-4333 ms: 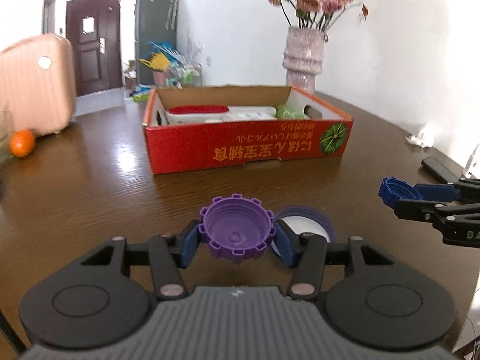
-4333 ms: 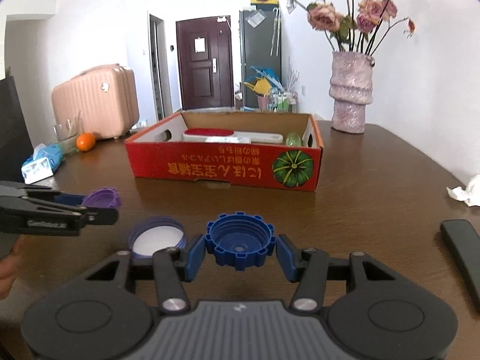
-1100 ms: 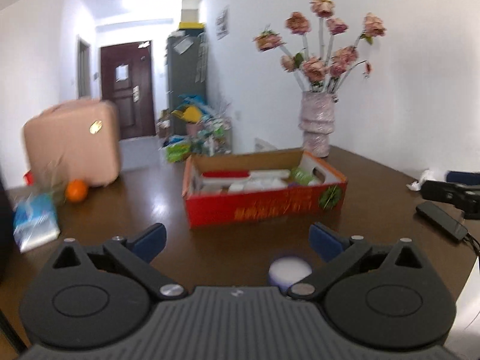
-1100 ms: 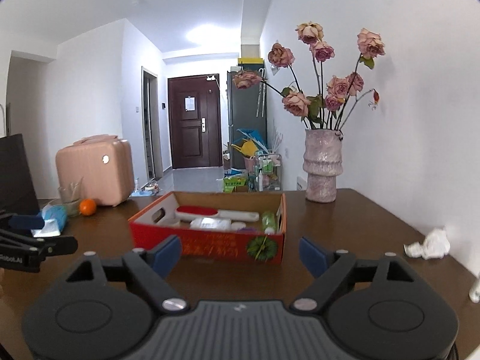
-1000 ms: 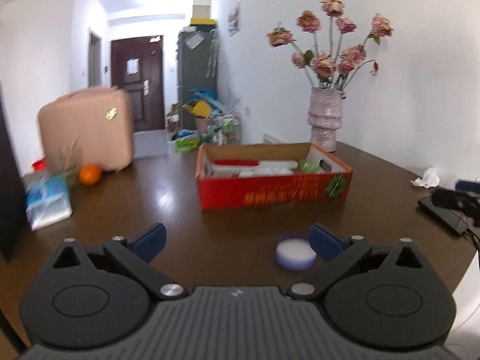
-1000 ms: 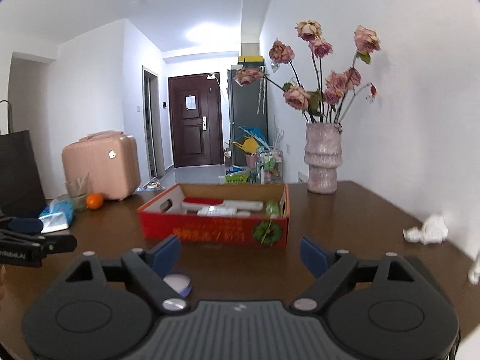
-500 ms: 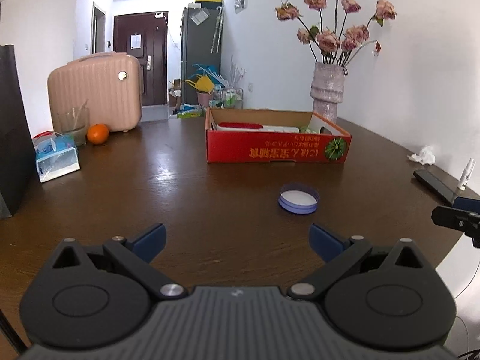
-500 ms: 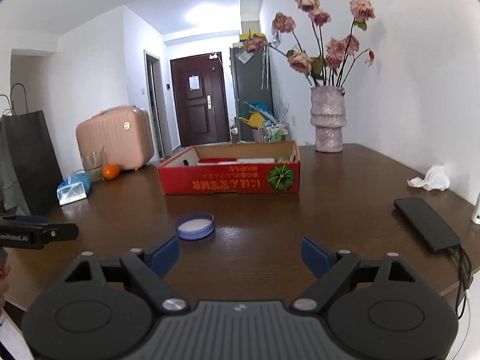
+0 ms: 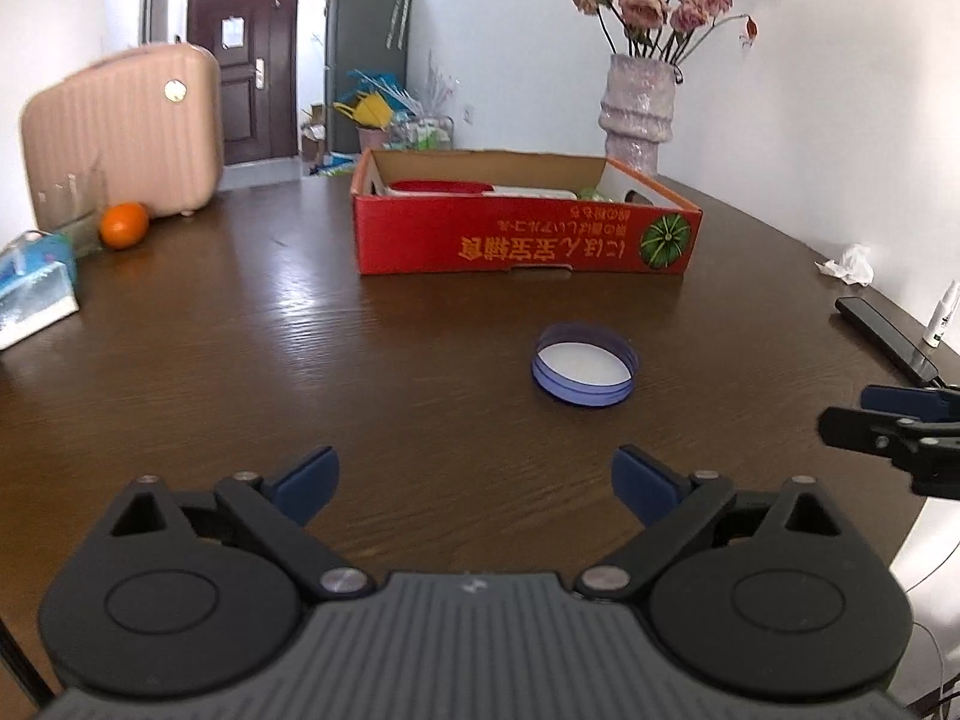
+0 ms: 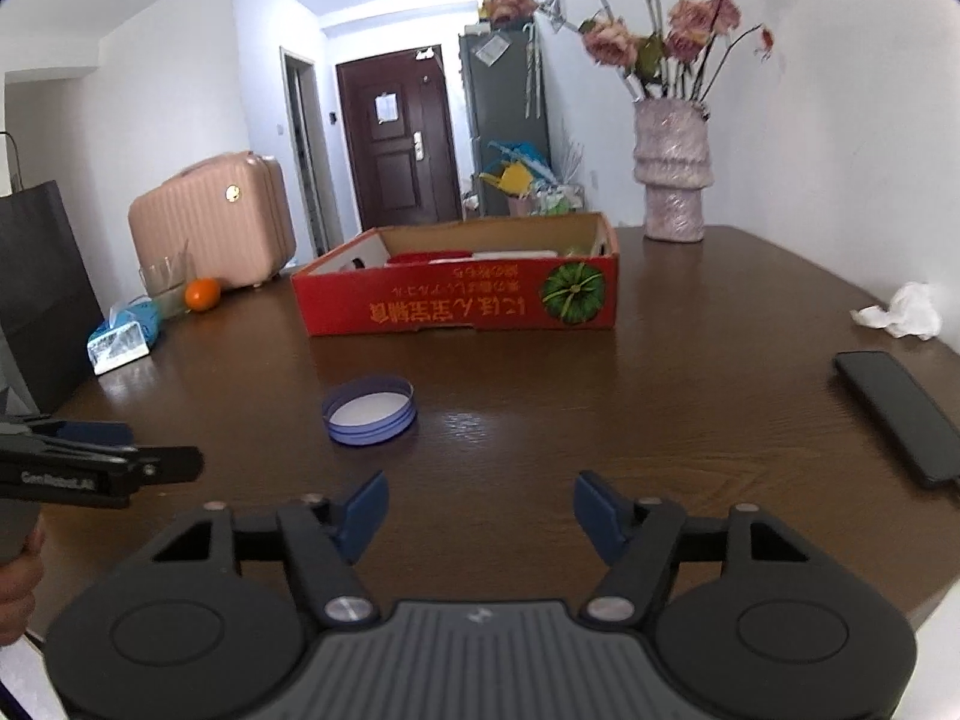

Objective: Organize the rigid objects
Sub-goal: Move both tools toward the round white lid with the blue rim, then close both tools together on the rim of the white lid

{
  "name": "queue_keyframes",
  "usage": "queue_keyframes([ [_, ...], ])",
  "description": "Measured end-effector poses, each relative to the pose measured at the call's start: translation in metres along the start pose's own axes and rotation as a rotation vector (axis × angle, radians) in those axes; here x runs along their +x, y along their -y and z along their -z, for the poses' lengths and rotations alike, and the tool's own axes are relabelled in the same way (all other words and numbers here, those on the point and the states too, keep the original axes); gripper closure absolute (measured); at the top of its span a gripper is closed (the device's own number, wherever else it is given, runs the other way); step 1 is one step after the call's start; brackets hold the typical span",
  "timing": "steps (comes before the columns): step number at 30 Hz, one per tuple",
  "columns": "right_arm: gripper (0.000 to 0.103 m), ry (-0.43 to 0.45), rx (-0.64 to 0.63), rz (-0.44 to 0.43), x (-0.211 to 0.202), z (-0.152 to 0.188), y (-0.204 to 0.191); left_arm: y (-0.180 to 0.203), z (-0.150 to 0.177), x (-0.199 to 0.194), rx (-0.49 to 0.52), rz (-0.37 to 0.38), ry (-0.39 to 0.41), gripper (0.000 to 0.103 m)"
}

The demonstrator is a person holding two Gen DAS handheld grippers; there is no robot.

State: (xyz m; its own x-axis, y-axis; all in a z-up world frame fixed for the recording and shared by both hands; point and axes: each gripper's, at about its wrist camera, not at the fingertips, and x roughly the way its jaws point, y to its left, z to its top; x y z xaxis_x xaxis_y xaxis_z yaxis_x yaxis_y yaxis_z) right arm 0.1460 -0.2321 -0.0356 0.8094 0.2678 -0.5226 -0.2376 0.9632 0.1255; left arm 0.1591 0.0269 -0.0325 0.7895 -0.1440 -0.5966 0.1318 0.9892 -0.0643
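A purple jar lid [image 9: 584, 371] with a white inside lies open side up on the brown table [image 9: 240, 372], also in the right wrist view [image 10: 368, 408]. Behind it stands a red cardboard box [image 9: 522, 240] holding a red-and-white item, also seen in the right wrist view [image 10: 462, 300]. My left gripper [image 9: 474, 483] is open and empty, near the table's front. My right gripper [image 10: 477, 510] is open and empty, to the right of the lid. Each gripper shows at the edge of the other's view.
A black phone [image 10: 900, 414] and a crumpled tissue [image 10: 900, 312] lie at the right. A vase of flowers [image 10: 672, 180] stands behind the box. An orange [image 9: 123, 225], a tissue pack [image 9: 33, 288] and a pink suitcase [image 9: 126, 132] are at the left.
Both grippers held gear-shaped caps 4.3 s ago; both are open and empty now. In the last second both views have dropped and tilted down toward the table.
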Motion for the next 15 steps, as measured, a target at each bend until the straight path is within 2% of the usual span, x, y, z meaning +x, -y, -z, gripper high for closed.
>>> queue_keyframes([
  [7,0.050,-0.035,-0.022,-0.033,0.050,-0.025,-0.007,0.000,-0.021,0.043,-0.015,0.036,-0.024,0.025],
  [15,0.067,-0.060,-0.019,-0.084,0.103,-0.048,-0.015,-0.001,-0.046,0.088,-0.074,0.154,-0.093,0.056],
])
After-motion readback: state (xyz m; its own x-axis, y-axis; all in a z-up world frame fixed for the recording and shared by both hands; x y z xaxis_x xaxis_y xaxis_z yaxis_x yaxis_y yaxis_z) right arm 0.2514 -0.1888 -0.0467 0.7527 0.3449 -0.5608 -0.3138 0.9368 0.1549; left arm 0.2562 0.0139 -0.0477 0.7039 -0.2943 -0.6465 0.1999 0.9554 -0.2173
